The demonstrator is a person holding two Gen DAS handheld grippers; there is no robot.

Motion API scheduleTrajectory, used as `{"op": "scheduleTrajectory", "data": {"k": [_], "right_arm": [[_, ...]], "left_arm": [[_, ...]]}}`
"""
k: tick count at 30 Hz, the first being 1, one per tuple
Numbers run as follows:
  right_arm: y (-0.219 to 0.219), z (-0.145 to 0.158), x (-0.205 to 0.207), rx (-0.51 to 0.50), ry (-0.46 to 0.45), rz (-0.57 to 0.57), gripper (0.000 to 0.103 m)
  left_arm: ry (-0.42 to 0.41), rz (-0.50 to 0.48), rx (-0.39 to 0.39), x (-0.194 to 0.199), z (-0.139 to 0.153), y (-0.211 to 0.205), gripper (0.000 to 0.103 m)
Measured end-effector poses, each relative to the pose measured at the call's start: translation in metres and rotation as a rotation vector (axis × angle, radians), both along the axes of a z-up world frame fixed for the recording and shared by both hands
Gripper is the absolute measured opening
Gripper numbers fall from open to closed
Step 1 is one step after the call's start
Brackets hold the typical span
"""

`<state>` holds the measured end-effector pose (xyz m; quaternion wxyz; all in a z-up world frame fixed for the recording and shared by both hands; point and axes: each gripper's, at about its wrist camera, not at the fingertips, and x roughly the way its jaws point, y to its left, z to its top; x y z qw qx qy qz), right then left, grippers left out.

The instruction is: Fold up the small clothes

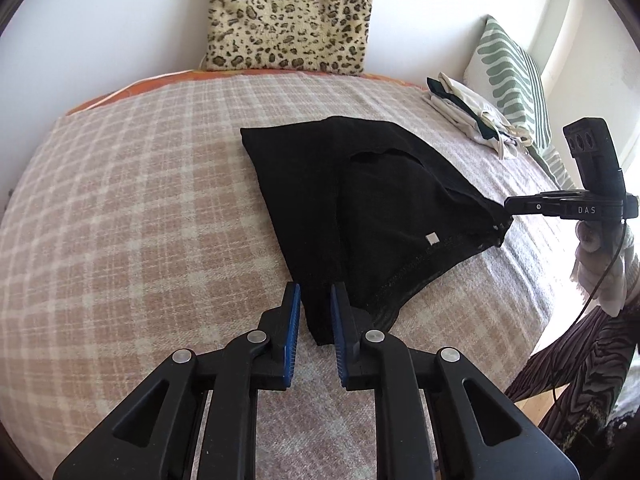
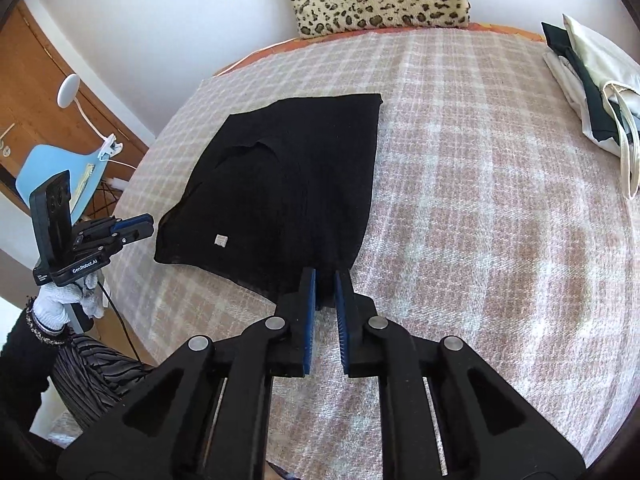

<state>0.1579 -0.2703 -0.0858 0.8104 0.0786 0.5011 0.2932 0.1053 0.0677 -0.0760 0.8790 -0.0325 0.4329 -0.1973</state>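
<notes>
Gripping: you had each of your two grippers clamped on a near corner of the black garment, both at a narrow gap.
Left gripper: your blue pads stood close together with a bunched corner of black fabric pinched between them; the cloth ran away from the fingertips toward the far side.
Right gripper: its pads were drawn in just as narrowly, with another corner of the same garment caught between them.
Cross view: from your left camera, the right gripper met the garment's edge at its tip, with the fabric pulled to a point there; from your right camera, the left gripper sat at the cloth's left corner.
Garment: it lay spread ahead of both grippers on the checked blanket, its near edge lifted between your two grips and a small white tag showing.
Hands: your white-gloved left hand held the left tool's handle.
Beyond the grippers: a leopard-print cushion leaned on the wall at the far edge, and a pile of pale and dark clothes sat well to the right.
</notes>
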Motion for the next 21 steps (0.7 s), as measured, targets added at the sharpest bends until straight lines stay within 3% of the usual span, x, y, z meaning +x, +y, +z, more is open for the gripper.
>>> {"op": "scheduleTrajectory", "data": {"k": [1, 2, 3, 7, 11, 21], "right_arm": [[-0.002, 0.006, 0.002, 0.015, -0.019, -0.007, 0.028], [-0.005, 0.012, 0.007, 0.03, -0.039, -0.019, 0.044], [-0.007, 0.016, 0.013, 0.053, -0.054, -0.033, 0.051], [-0.012, 0.019, 0.054, 0.088, -0.083, -0.097, 0.051], [-0.012, 0.005, 0.101, 0.135, -0.03, -0.168, 0.051], [-0.006, -0.043, 0.164, 0.226, 0.093, -0.228, 0.051]], "left_arm": [[-0.011, 0.013, -0.028, 0.004, 0.006, 0.004, 0.024], [-0.021, 0.027, -0.05, 0.008, 0.011, 0.008, 0.027], [-0.033, 0.046, -0.067, 0.015, 0.016, 0.012, 0.03], [-0.007, 0.126, -0.218, 0.055, 0.018, 0.028, 0.031], [0.06, 0.177, -0.31, 0.095, 0.0, 0.033, 0.031], [0.162, 0.285, -0.409, 0.147, -0.043, 0.04, 0.031]]}}
